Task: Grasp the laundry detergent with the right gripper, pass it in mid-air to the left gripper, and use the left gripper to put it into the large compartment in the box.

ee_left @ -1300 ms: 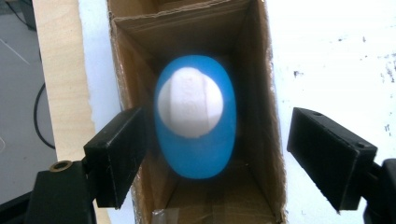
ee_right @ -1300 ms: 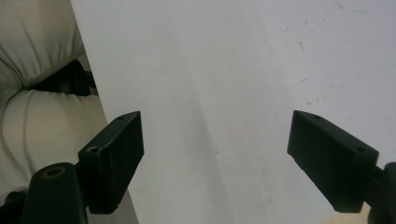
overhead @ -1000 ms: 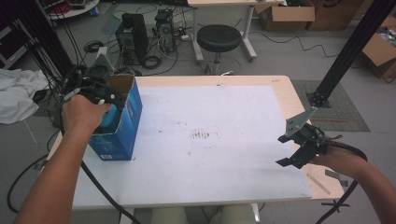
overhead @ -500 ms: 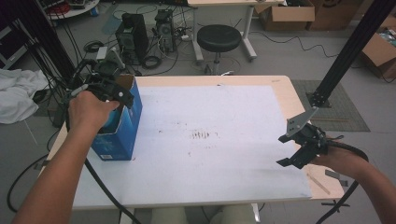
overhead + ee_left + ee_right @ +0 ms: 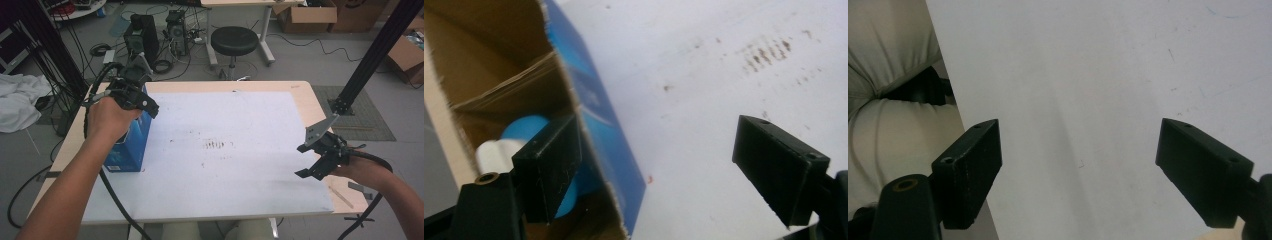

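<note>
Left tongs [image 5: 145, 102] poised above the open blue box [image 5: 131, 140] near the left edge of the worktop [image 5: 300, 92], jaws spread wide, gripping nothing; one jaw over the box mouth, the other out over the white sheet [image 5: 235, 190]. Inside the box, a blue and white object [image 5: 516, 142], hard to identify. Right tongs [image 5: 311, 161] near the right edge, close to the front corner, likewise wide apart and empty. Broad bare stretch of sheet between the two.
</note>
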Tool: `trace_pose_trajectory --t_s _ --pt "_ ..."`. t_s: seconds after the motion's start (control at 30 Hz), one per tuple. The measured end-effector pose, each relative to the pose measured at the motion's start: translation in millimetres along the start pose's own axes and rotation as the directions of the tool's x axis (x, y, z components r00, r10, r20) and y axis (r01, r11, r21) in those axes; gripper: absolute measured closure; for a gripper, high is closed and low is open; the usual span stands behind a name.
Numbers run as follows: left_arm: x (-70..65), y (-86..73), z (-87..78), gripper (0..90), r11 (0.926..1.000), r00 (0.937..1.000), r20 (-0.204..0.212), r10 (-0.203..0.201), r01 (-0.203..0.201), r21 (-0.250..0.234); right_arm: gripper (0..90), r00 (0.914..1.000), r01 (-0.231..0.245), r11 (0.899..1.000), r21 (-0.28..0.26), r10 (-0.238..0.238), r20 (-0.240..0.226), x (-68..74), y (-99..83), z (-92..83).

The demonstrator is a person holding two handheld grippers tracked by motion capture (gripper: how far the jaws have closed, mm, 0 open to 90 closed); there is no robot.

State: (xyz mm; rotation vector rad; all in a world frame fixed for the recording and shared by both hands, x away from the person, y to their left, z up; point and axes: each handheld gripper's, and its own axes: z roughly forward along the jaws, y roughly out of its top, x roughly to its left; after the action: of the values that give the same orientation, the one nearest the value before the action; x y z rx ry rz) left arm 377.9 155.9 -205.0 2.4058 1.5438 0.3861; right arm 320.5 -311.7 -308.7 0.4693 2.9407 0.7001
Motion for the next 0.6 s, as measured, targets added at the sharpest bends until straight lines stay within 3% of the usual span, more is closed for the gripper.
trace_pose_trajectory --t_s 0.3,0.5,0.6 --pt "-24.2 7.5 5.4 20.4 0.9957 0.9949 0.042 0.092 -0.091 -0.015 18.0 1.0 0.005 1.0 0.002 -0.005 -0.003 -0.5 4.5 2.2" --pt "-43.5 12.5 11.0 20.6 0.9855 0.9835 0.065 0.169 -0.168 -0.025 18.1 1.0 0.007 1.0 0.005 -0.007 -0.007 -0.9 9.3 3.9" --pt "-53.9 15.3 14.3 20.6 0.9739 0.971 0.075 0.227 -0.226 -0.021 18.0 0.9999 0.011 1.0 0.006 -0.011 -0.01 -1.3 12.3 4.9"
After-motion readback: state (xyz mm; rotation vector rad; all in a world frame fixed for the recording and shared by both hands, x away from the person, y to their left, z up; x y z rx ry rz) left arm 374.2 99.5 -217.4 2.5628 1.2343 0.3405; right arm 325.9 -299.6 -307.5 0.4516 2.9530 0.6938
